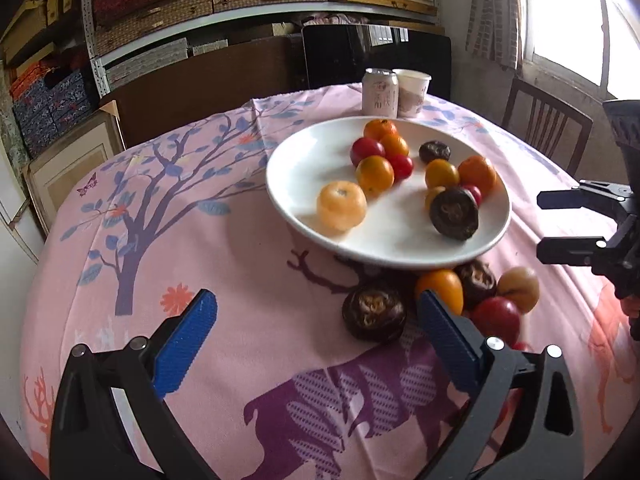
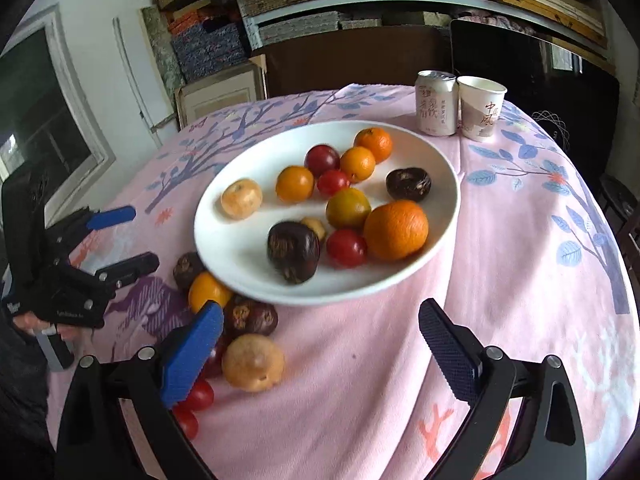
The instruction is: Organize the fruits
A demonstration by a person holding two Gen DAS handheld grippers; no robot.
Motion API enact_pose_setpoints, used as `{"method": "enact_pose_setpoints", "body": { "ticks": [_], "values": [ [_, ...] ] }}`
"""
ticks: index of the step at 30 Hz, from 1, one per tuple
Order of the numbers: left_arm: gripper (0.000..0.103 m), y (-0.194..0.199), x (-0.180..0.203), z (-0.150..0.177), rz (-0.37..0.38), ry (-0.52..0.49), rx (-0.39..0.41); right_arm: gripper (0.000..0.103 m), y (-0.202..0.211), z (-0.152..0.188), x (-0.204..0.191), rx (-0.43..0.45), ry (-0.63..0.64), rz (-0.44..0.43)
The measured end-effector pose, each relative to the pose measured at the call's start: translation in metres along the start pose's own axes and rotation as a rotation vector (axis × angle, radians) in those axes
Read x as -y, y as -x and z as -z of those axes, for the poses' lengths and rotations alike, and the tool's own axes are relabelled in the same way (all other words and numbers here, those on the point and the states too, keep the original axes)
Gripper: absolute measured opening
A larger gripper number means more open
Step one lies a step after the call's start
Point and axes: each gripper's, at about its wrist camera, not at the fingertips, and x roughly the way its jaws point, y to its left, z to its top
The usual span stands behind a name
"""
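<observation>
Gathering loose fruit onto the plate [image 1: 304, 168] looks like the step you're in, roughly halfway by my read: about a dozen pieces sit on the plate, a cluster is left on the cloth [image 1: 224, 248] at its near rim.

Left gripper [image 1: 318, 322]: jaws wide apart, holding nothing. It hangs over the cloth, aimed just left of the cluster. Right gripper [image 2: 322, 328]: jaws also wide, nothing held, low over the cloth in front of the plate.

Loose pieces in the left view: dark fruit [image 1: 374, 314], yellow tomato [image 1: 440, 290], second dark fruit [image 1: 476, 282], red tomato [image 1: 496, 318], pale fruit [image 1: 518, 288]. The right view also shows small red tomatoes [image 2: 198, 396] near its left finger.

Next move, my call: the dark fruit nearest your left gripper stands a little apart from the others, so take that one. Centre the jaws on it, come down, close gently. The rest are packed touching each other and partly tucked under the plate rim, so wide jaws will likely nudge neighbours; round pieces may roll.

Can [image 2: 436, 104] and cup [image 2: 480, 108] stand behind the plate, clear of the work.
</observation>
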Motion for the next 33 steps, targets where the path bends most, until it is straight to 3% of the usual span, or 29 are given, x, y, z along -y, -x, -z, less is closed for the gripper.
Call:
{"method": "enact_pose_setpoints", "body": {
  "ticks": [5, 10, 11, 12, 13, 14, 15, 16, 17, 19, 25, 30, 33],
  "values": [
    [0.099, -0.02, 0.008, 0.011, 0.06, -0.093, -0.043, 0.099, -0.011, 0.02, -0.035, -0.051, 0.199, 0.039],
    [0.098, -0.043, 0.016, 0.011, 0.079, -0.127, -0.119, 0.098, -0.016, 0.023, -0.038, -0.013, 0.183, -0.018],
    [0.095, -0.042, 0.016, 0.01, 0.094, -0.129, -0.114, 0.09, -0.015, 0.025, -0.039, -0.005, 0.176, -0.057],
    [0.091, -0.042, 0.02, 0.011, 0.117, -0.144, -0.113, 0.072, -0.014, 0.026, -0.039, -0.008, 0.162, -0.108],
    [0.075, -0.04, 0.022, 0.012, 0.147, -0.151, -0.108, 0.063, -0.012, 0.027, -0.041, -0.016, 0.143, -0.15],
    [0.061, -0.036, 0.024, 0.015, 0.18, -0.15, -0.104, 0.055, -0.01, 0.028, -0.043, -0.014, 0.137, -0.133],
    [0.056, -0.033, 0.028, 0.017, 0.176, -0.158, -0.094, 0.051, -0.008, 0.031, -0.046, -0.008, 0.146, -0.108],
    [0.043, -0.03, 0.032, 0.018, 0.168, -0.165, -0.089, 0.043, -0.006, 0.033, -0.047, -0.012, 0.156, -0.079],
    [0.041, -0.028, 0.035, 0.019, 0.156, -0.163, -0.085, 0.04, -0.003, 0.035, -0.046, -0.005, 0.14, -0.09],
    [0.041, -0.027, 0.036, 0.02, 0.147, -0.13, -0.091, 0.04, 0.0, 0.038, -0.039, -0.019, 0.076, -0.148],
    [0.04, 0.002, 0.037, 0.01, 0.161, -0.122, -0.017, 0.04, 0.021, 0.035, -0.028, 0.051, 0.072, -0.071],
    [0.027, 0.021, 0.031, -0.009, 0.178, -0.081, 0.053, 0.04, 0.03, 0.009, -0.021, 0.107, 0.06, -0.032],
    [0.023, 0.014, 0.032, -0.009, 0.177, -0.086, 0.027, 0.04, 0.031, -0.001, -0.019, 0.128, 0.049, -0.039]
  ]
}}
